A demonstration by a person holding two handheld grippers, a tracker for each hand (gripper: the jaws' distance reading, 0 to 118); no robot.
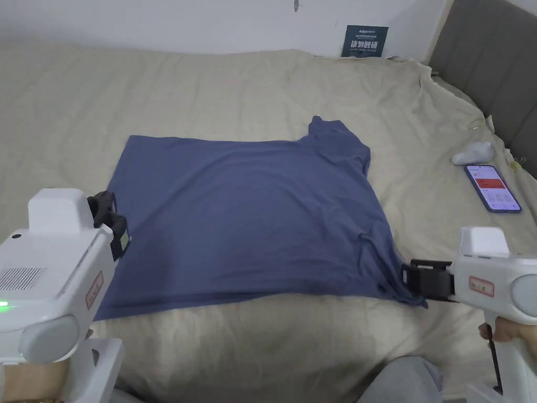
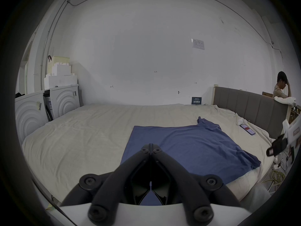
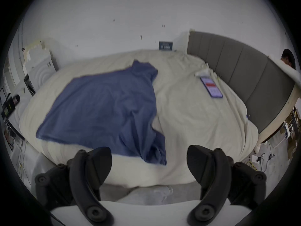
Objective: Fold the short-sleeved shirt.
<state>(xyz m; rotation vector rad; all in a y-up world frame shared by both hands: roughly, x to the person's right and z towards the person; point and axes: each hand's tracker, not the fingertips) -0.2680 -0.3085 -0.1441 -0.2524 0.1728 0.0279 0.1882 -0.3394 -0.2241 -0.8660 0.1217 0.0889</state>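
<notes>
- Beige bed (image 1: 262,341) carrying blue shirt (image 1: 246,220), spread flat, unfolded.
- Left claw (image 2: 151,145) closed, empty, over near hem.
- Right claw (image 3: 149,162) wide open, empty, beside near sleeve.
- All folds remaining, seemingly.

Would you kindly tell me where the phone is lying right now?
In the head view, the dark rectangular phone with a lit screen lies on the beige bedsheet at the right, beside the grey padded headboard, just below a small white object.
</notes>
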